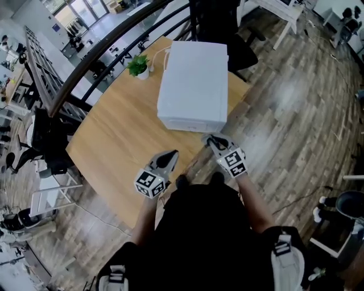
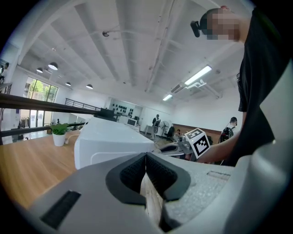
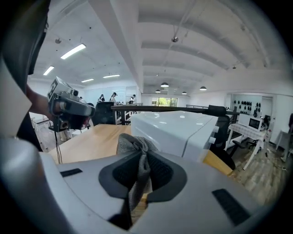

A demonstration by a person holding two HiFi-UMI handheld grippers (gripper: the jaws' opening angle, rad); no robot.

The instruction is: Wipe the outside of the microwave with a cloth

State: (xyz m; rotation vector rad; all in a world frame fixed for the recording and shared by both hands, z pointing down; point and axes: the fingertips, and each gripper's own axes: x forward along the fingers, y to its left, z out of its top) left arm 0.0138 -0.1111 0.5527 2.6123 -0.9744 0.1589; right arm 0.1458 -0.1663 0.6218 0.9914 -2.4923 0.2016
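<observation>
Your right gripper [image 3: 143, 173] pinches crumpled grey woven cloth [image 3: 132, 145]; left gripper [image 2: 145, 170] closed, empty; boxy glossy white microwave [image 1: 193, 85] just beyond.

Premises: open-plan office or lab floor, possibly a mezzanine level. Evidence: long black metal railing [image 1: 102, 54] beyond the light wooden table's [image 1: 108, 142] far edge, black swivel office chair [image 1: 48, 145], white desk [image 1: 282, 10], grey-brown wood-plank floor [image 1: 296, 113], fluorescent ceiling strip lights [image 2: 198, 75].

We're getting bright, even light from ceiling strips [image 2: 198, 75] plus windows [image 2: 39, 89]; soft glare is sitting on the microwave [image 3: 176, 119] top. Fisheye is bending edges, corners are vignetting black, close foreground is going soft.
</observation>
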